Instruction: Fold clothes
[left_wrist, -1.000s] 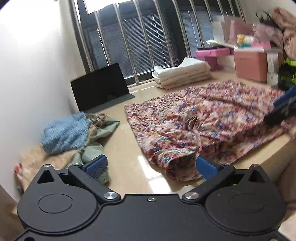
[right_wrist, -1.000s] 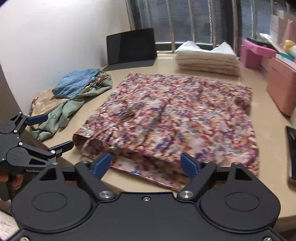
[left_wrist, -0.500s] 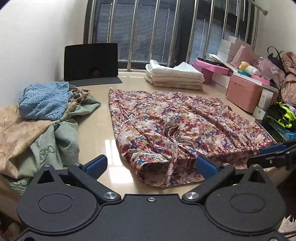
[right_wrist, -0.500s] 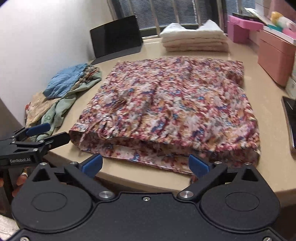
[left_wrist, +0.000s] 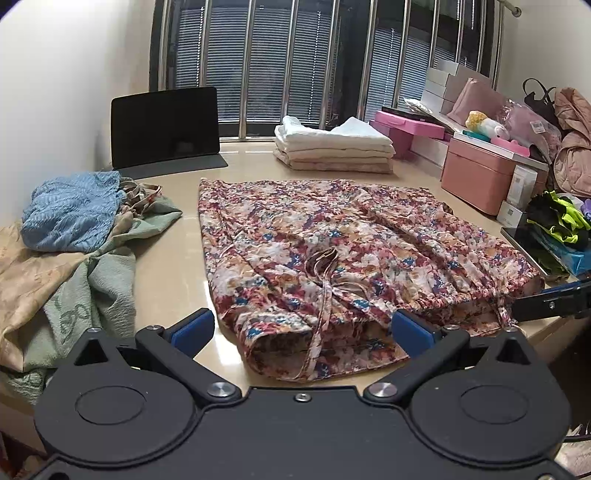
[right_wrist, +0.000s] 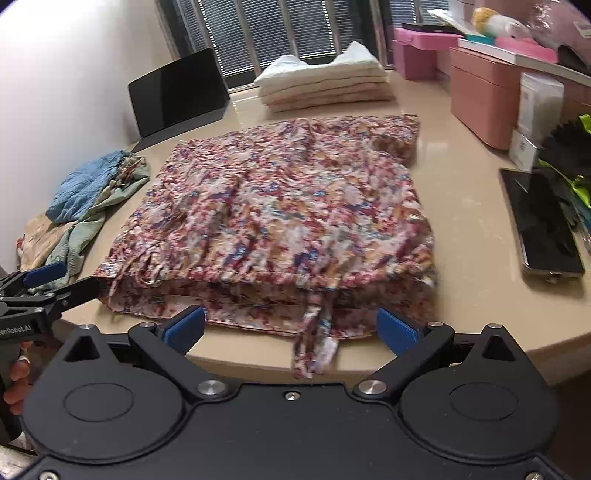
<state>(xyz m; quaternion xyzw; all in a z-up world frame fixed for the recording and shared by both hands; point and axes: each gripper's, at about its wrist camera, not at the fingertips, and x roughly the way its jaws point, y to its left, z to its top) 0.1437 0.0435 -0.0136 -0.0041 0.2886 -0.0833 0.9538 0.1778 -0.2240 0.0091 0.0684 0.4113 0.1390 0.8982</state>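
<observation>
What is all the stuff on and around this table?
Floral garment: one, red, white and blue, spread mid-table, a tie dangling over the near edge.
Crumpled clothes: a pile, blue, green and tan, table's left side.
Folded towels: one stack, white and cream, by the window.
Tablet: one, black, propped up far left.
Phone: one, black, flat at the right edge.
Pink boxes: several, far right.
Neon-yellow and black item: one, far right.
Table: one, beige.
Left claw: black with blue pads, open, empty.
Right claw: same, open, empty.
</observation>
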